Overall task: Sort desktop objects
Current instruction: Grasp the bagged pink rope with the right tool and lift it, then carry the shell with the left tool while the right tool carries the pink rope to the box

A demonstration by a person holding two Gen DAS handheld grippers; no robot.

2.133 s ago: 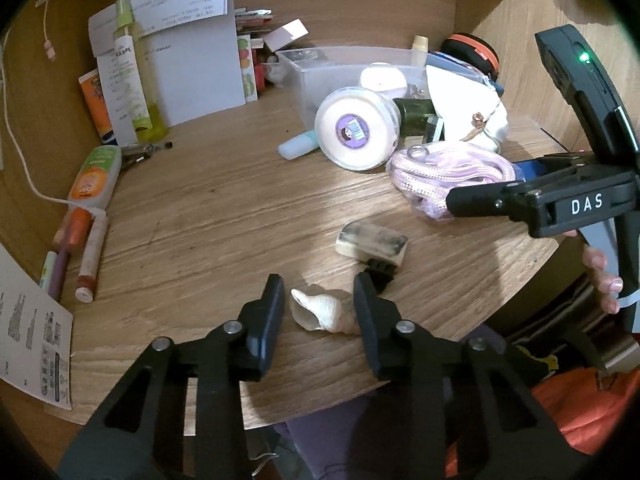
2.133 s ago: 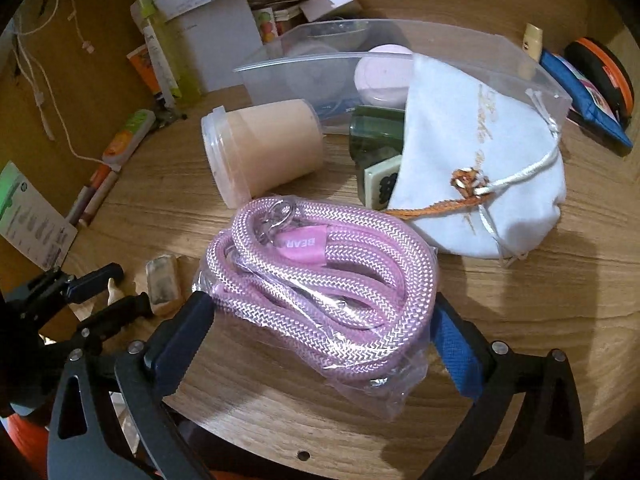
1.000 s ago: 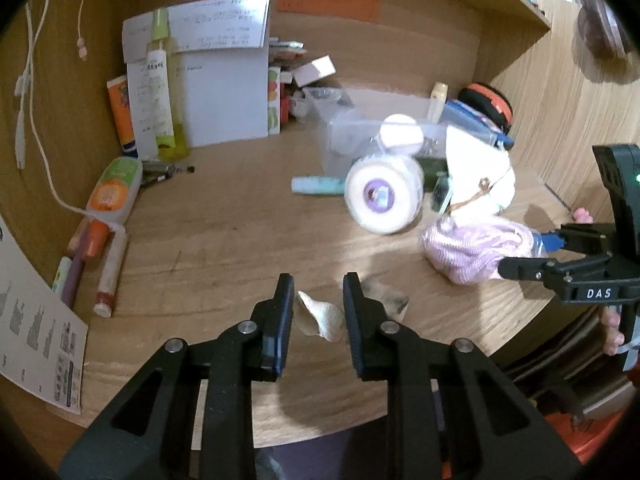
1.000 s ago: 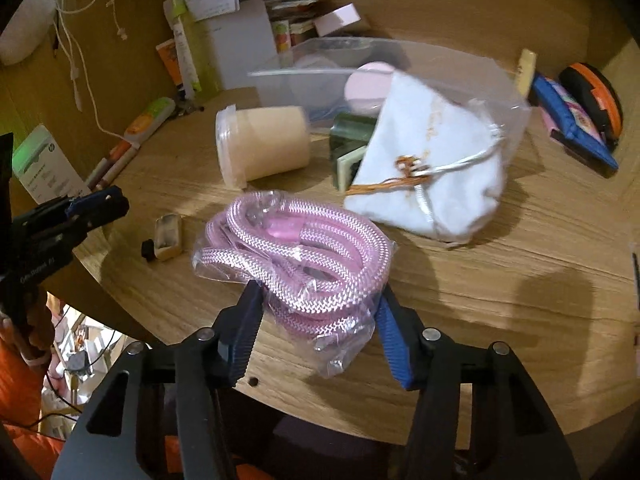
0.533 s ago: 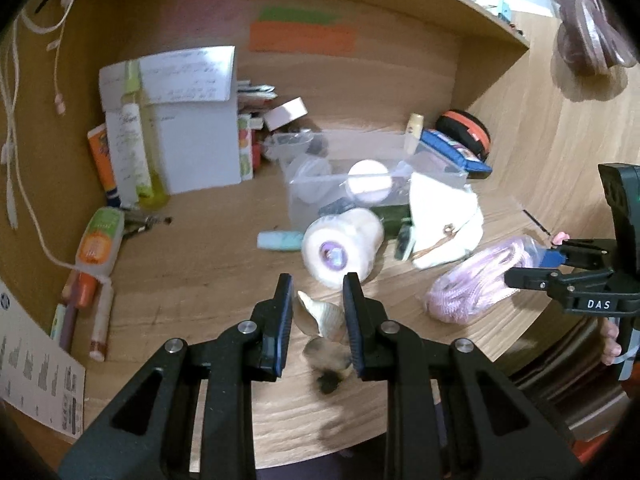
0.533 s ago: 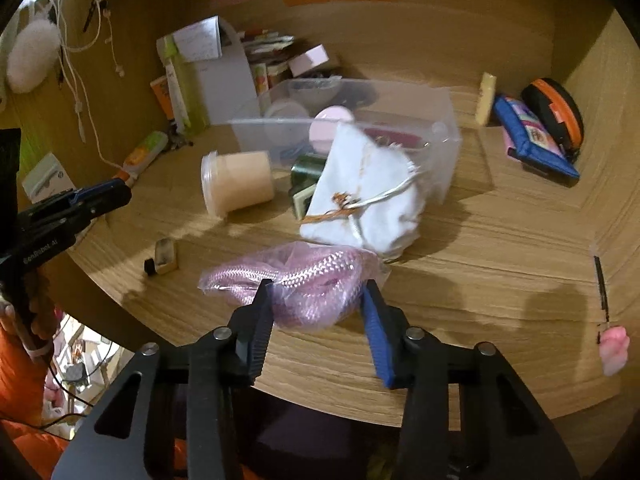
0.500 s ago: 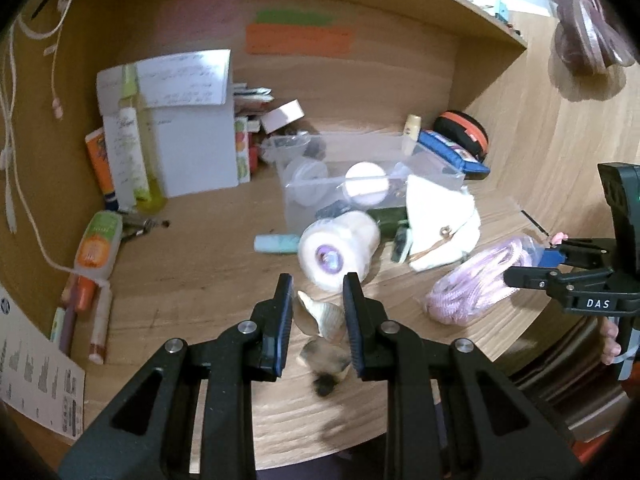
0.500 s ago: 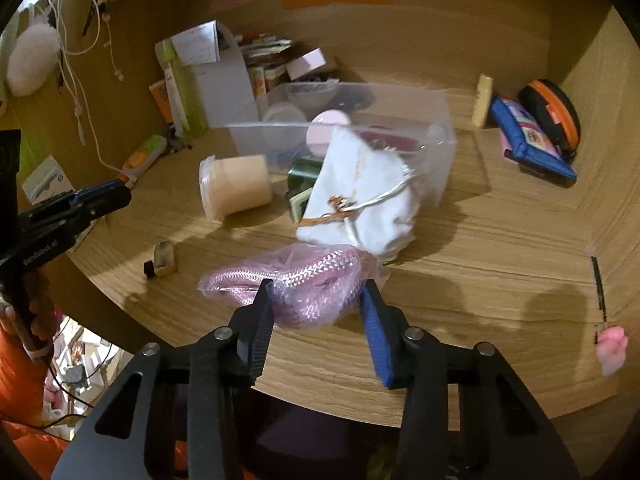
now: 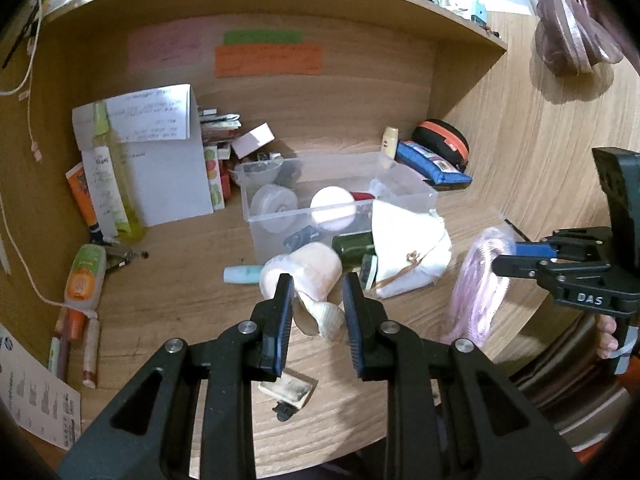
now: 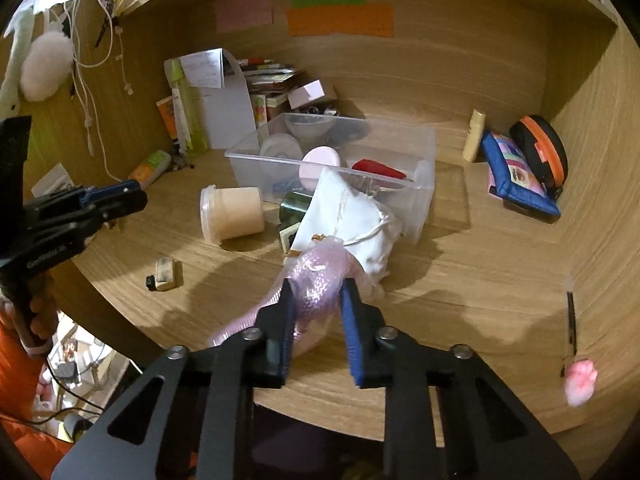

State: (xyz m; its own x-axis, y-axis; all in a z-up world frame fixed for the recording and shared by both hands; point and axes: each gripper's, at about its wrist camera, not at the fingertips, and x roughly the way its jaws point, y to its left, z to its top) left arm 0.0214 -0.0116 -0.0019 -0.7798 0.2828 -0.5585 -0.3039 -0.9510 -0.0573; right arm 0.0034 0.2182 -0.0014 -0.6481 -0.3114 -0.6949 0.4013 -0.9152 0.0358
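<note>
My left gripper [image 9: 318, 294] is shut on a cream seashell [image 9: 322, 314] and holds it above the desk, in front of the clear plastic bin [image 9: 340, 204]. My right gripper [image 10: 316, 292] is shut on a bagged pink rope [image 10: 316, 276], lifted off the desk; the rope hangs down to the left. The rope also shows in the left wrist view [image 9: 480, 276], with the right gripper [image 9: 520, 256] at the right. The left gripper shows at the left of the right wrist view [image 10: 120, 198].
A peach tub [image 10: 232, 212], a green jar [image 10: 294, 204] and a white pouch [image 10: 348, 216] lie in front of the bin. A small tan block [image 10: 164, 274] lies near the desk's front edge. Bottles, papers [image 9: 160, 160] and pens stand at the left, pouches [image 10: 520, 176] at the back right.
Both grippers have risen from the desk with their loads. The seashell and the pink rope are now lifted well above the surface; the rope bag now dangles.
</note>
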